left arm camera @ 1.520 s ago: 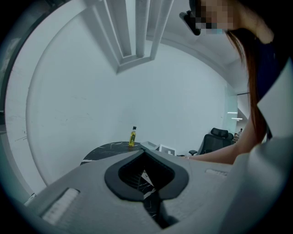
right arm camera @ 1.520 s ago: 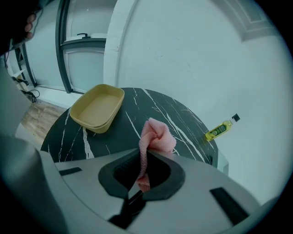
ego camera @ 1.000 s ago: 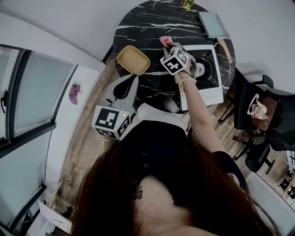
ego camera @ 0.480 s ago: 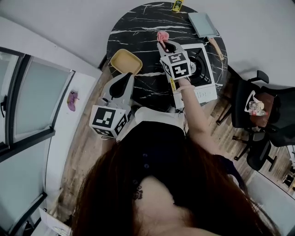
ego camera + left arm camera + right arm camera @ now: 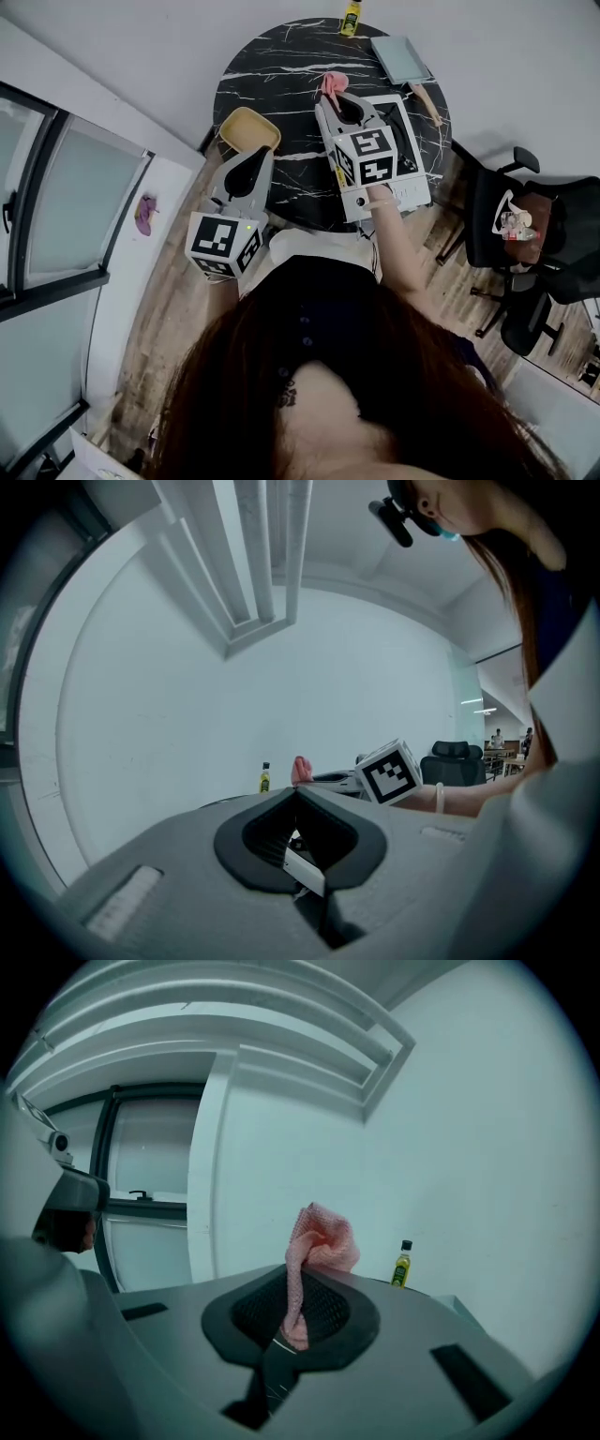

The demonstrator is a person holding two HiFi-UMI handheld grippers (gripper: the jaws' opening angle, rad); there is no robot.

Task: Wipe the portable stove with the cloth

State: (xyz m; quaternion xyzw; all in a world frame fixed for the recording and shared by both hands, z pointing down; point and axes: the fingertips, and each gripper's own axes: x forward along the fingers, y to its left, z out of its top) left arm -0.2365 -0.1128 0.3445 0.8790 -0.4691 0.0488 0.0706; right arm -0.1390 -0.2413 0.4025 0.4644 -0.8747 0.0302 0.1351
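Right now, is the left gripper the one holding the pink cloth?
No, the pink cloth is pinched in the right gripper, whose jaws are closed on it, while the left gripper is shut on nothing.

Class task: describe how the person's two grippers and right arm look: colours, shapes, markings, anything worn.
The left gripper and right gripper are light grey tapering shells with black-lined jaws. Each carries a white cube with black square markers. A pale band circles the right wrist.
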